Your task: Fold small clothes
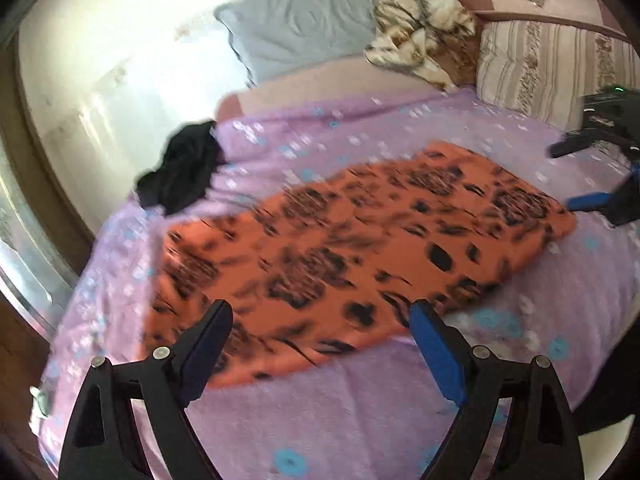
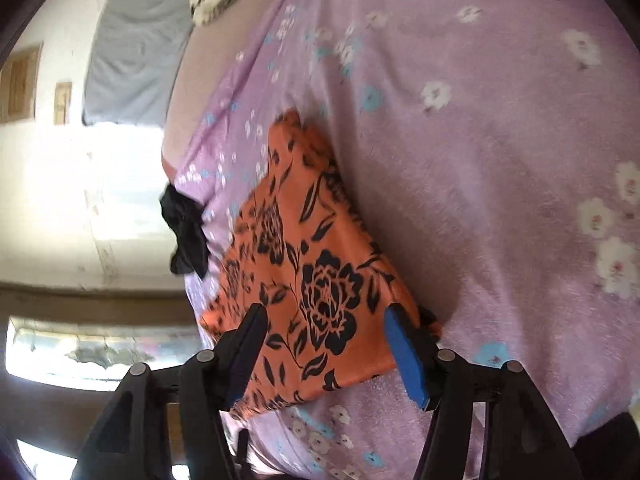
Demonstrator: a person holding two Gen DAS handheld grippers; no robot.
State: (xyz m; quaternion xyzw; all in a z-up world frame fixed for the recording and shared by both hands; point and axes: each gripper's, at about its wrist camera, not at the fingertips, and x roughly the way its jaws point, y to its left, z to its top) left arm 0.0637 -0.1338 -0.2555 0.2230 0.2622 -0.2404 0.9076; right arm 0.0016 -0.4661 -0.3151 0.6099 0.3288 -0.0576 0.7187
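An orange garment w/ black flower print (image 1: 360, 248) is seen laid flat on a purple floral blanket (image 1: 360, 420) that covers the bed. In the left wrist view the cloth is spread roughly across the middle of the blanket, its long side running from near-left to far-right; the picture is blurred, so edges and folds can't be made out well.

The left gripper (image 1: 320, 332) is held above the near edge of the garment, jaws spread wide apart w/ nothing between them. Whether the fingertips touch the cloth can't be told.

The right gripper (image 2: 324, 332) is seen in its own view w/ jaws also spread wide, one finger on each side of the garment's near end. Contact w/ the fabric can't be confirmed; the cloth is not pinched. In the left wrist view the same gripper (image 1: 592, 200) is found at the far-right end of the garment, just beside its edge.

A black piece of clothing (image 1: 180, 176) is bunched at the blanket's left edge, apart from the orange one; it is also shown in the right wrist view (image 2: 186, 236). At the head of the bed a grey pillow (image 1: 304, 28), a striped pillow (image 1: 552, 64) and a crumpled cream-brown cloth (image 1: 420, 36) are seen, well apart from the garment.
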